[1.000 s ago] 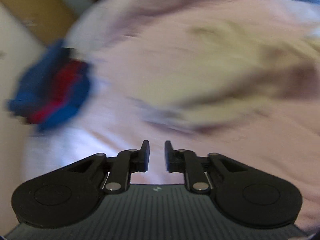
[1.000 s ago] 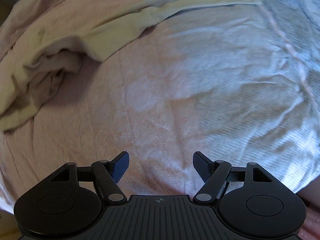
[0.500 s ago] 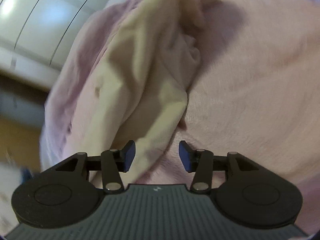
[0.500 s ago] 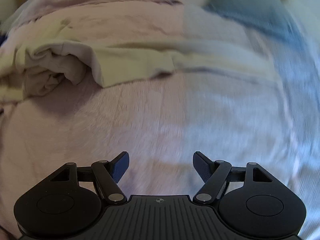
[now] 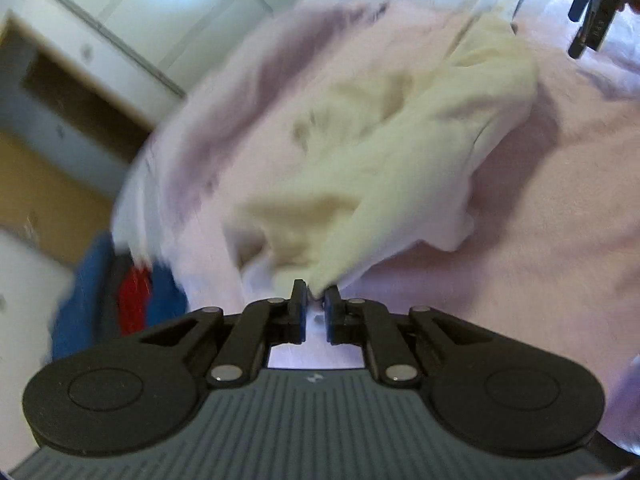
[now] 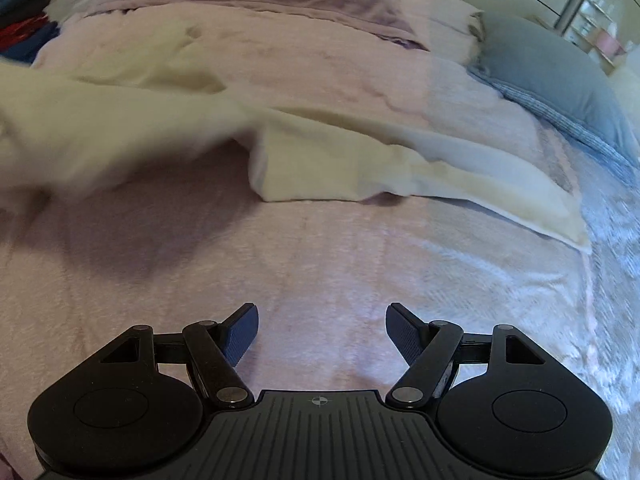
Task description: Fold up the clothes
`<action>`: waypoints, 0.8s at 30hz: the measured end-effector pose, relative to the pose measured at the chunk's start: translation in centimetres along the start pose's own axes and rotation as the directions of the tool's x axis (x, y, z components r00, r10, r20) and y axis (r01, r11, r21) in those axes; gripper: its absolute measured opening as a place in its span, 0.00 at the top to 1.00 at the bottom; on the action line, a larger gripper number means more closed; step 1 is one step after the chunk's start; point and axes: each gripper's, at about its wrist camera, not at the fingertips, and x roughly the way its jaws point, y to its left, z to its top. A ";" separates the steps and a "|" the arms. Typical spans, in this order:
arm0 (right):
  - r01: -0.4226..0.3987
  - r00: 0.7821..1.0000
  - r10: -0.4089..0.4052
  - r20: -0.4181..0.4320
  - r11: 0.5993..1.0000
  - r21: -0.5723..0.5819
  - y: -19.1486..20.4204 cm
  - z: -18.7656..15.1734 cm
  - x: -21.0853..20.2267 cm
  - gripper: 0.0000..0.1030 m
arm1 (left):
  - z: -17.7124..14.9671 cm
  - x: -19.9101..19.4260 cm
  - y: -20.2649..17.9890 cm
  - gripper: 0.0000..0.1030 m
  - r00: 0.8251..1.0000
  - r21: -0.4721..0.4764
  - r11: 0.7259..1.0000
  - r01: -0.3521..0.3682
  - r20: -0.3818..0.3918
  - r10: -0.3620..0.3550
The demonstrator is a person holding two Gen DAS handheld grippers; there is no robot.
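Scene: A cream garment point(image 5: 400, 152) lies rumpled across a bed covered with a pink blanket point(image 6: 320, 280), seen from cameras on two hand-held grippers.
Left gripper: The left gripper point(image 5: 315, 308) is clenched on a pale edge of the cream garment, its blue-padded fingers drawn nearly together with the cloth pinched between them; the fabric rises from the blanket toward the jaws and is blurred in the left wrist view.
Right gripper: The right gripper point(image 6: 322, 330) hangs released above bare pink blanket, fingers spread wide, nothing between them; it also shows at the top right corner of the left wrist view point(image 5: 592, 8).
Garment: From the right wrist view the cream garment point(image 6: 320, 160) stretches across the middle of the bed, one part lifted and blurred at the left, one long flat part running out to the right, well apart from the right gripper.
Bedding: A grey-blue pillow point(image 6: 552, 76) rests at the far right of the bed.
Other clothes: A blue and red pile of clothes point(image 5: 120, 300) sits just beside the bed's edge at lower left of the left wrist view.
Background: White cupboard doors point(image 5: 160, 12) stand beyond the bed.
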 end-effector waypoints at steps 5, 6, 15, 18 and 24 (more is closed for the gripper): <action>-0.013 1.000 0.016 0.018 0.993 -0.113 2.9 0.7 1.5 0.28 | -2.7 2.2 -3.9 0.87 1.000 0.142 0.990 -0.013 0.008 0.012; -0.003 1.000 0.008 0.030 0.988 -0.156 3.5 0.7 1.6 0.28 | -3.5 2.6 -4.7 0.80 0.999 0.184 0.983 -0.030 0.027 0.025; 0.285 0.940 -0.056 0.336 0.668 -0.687 8.7 -3.5 4.5 0.28 | -7.7 6.0 -9.0 0.71 0.984 0.404 0.902 -0.155 0.143 0.105; 0.332 0.909 0.000 0.417 0.605 -0.724 9.5 -3.4 5.1 0.29 | -7.4 6.5 -7.9 0.93 0.980 0.387 0.905 -0.175 0.157 0.122; 0.259 0.903 0.096 0.418 0.655 -0.710 8.8 0.1 3.8 1.00 | -3.0 4.9 -1.6 0.97 0.970 0.183 0.971 -0.152 0.216 0.111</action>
